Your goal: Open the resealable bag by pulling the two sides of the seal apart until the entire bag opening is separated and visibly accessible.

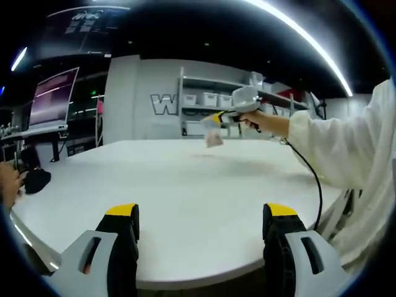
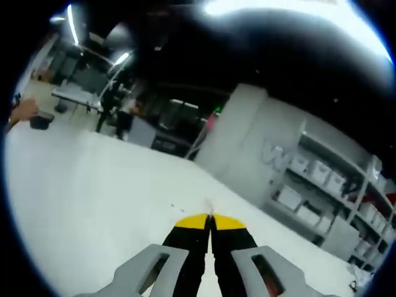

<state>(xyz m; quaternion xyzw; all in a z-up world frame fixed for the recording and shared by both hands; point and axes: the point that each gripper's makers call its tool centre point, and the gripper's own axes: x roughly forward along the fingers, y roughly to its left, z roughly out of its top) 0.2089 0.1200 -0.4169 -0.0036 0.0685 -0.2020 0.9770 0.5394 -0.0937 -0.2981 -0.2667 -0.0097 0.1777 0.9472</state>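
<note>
left gripper [image 1: 201, 224] gapes wide; right gripper [image 1: 218, 119] pinches bag [image 1: 213, 139] far across table [image 1: 173, 185]

White table [image 1: 185, 192], grey wall, bin shelves [image 2: 322, 185], ceiling strip light [image 1: 309, 43].

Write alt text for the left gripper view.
Across a white table, a person's hand holds the right gripper up with a small clear bag hanging from its closed jaws above the tabletop. The left gripper rises from the bottom edge with its jaws wide apart and nothing between them. Shelves with white bins line the far wall.
</note>
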